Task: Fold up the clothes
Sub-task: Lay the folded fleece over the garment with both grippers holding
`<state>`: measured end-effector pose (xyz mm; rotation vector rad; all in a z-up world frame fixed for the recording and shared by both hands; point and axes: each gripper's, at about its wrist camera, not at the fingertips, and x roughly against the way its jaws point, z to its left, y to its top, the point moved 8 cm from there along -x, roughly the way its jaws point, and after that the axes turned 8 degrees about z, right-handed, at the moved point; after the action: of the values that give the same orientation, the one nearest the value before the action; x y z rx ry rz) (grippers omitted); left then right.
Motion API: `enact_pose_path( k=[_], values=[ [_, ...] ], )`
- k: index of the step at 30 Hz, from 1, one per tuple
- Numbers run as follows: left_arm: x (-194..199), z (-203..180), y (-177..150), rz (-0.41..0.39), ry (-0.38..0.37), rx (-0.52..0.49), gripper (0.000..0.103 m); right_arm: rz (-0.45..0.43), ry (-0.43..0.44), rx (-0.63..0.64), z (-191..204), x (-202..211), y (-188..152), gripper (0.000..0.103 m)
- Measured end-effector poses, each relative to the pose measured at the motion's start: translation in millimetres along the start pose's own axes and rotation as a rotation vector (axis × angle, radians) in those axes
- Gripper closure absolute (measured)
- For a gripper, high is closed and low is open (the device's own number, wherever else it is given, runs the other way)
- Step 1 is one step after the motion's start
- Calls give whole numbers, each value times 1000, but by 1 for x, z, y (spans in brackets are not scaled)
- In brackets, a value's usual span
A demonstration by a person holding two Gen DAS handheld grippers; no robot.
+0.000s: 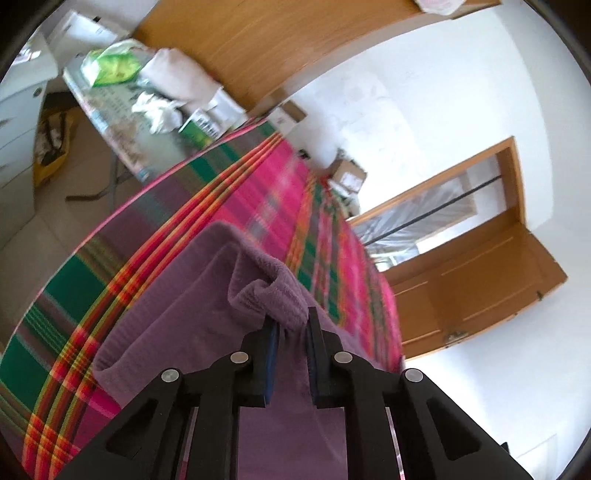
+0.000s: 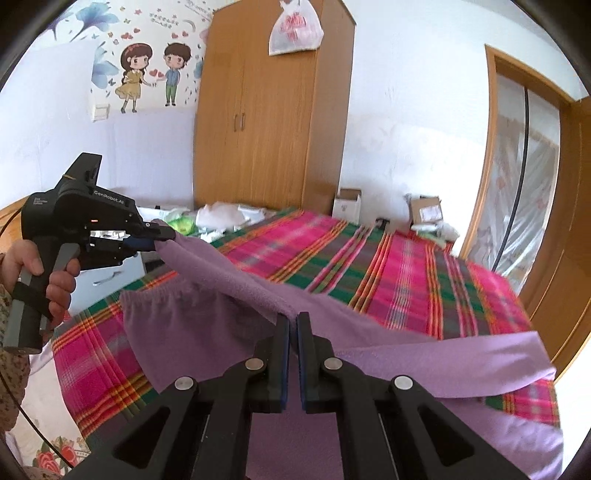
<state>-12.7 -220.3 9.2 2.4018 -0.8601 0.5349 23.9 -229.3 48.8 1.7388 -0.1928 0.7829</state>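
On the near half of a bed under a pink, green and purple plaid bedspread (image 2: 388, 266), one purple garment (image 2: 207, 325) is lying partly spread and partly lifted. The left gripper (image 1: 291, 325) is pinching a bunched fold of that garment between its blue pads; from the right wrist view it is being held by a person's hand (image 2: 40, 273) at the left. The right gripper (image 2: 293, 325) is clenching another edge of the same cloth, jaws nearly touching, with the fabric stretching between the two grips and trailing off to the right. Far behind is standing a wooden wardrobe (image 2: 266, 110) with a plastic bag (image 2: 295, 27) hanging at its top. A cluttered side table (image 1: 122, 110) is standing at the bed's far left; its contents are probably bags and boxes, too blurred to list.
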Motion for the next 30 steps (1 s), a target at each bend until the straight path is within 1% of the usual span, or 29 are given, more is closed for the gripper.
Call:
enact_pose_path(
  k=[3, 7, 13, 21, 25, 30],
  values=[
    [8, -10, 0, -12, -15, -26, 89, -7, -9, 22, 3, 7, 1, 99],
    [12, -6, -3, -6, -9, -32, 89, 3, -3, 49, 12, 8, -4, 99],
    [12, 17, -14, 10, 33, -21, 89, 74, 27, 71, 24, -7, -26, 99],
    [7, 57, -32, 37, 85, 46, 89, 179, 61, 100, 41, -32, -64, 99],
    [1, 72, -38, 53, 100, 85, 89, 210, 74, 92, 40, -42, -73, 99],
    [0, 81, -43, 57, 122, 91, 89, 252, 95, 78, 41, -51, -86, 98]
  ],
)
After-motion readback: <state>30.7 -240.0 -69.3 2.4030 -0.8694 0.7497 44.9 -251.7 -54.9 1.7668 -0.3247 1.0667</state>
